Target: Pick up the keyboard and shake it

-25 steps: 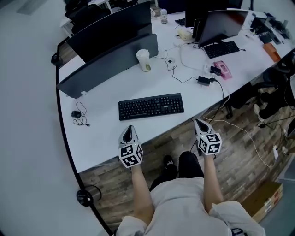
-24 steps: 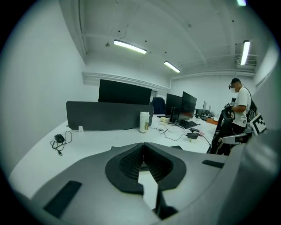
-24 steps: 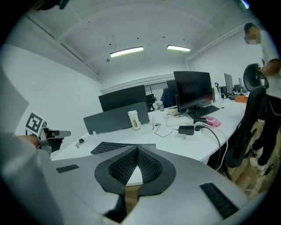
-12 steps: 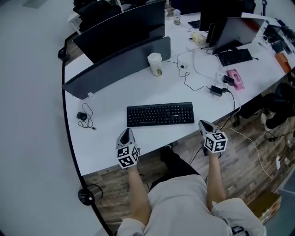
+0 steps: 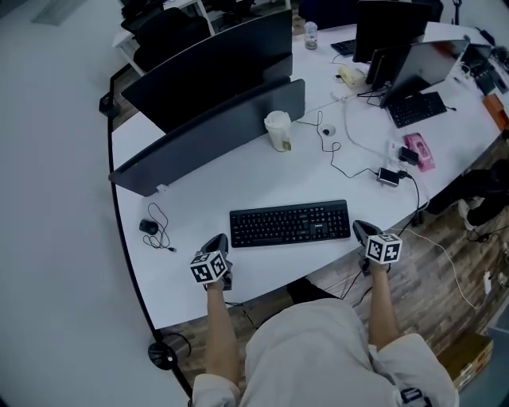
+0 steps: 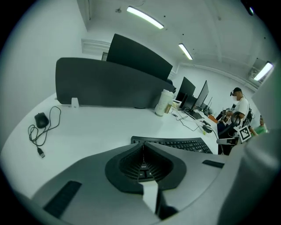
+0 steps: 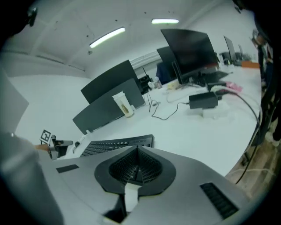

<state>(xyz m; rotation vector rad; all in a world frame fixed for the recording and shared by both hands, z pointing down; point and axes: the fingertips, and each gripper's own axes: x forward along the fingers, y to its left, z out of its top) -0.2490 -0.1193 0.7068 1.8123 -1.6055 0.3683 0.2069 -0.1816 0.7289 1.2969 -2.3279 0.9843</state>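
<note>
The black keyboard (image 5: pixel 289 223) lay flat on the white desk (image 5: pixel 238 179), close to its near edge and between the two grippers. The left gripper (image 5: pixel 219 239) sat just beside the keyboard's left end, over the desk. Its jaws were pressed together with nothing between them. In the left gripper view the keyboard showed just past the closed tips and a little to the right. The right gripper (image 5: pixel 359 227) was at the desk's near edge, just beside the keyboard's right end. Its jaws were likewise closed and empty. Whether either tip touched the keyboard could not be told.

Farther back, a paper cup (image 5: pixel 278 129) stood upright just in front of a long dark partition panel (image 5: pixel 208 137). To the far left of the keyboard, a black mouse (image 5: pixel 149 227) rested with its cable loosely coiled beside it. To the right, a thin black cable (image 5: pixel 342 163) ran across the desk to a power adapter (image 5: pixel 388 176), with a pink object (image 5: pixel 420 151) just beyond. A second keyboard (image 5: pixel 417 109) lay at the far right, in front of a dark monitor (image 5: pixel 388 24).
</note>
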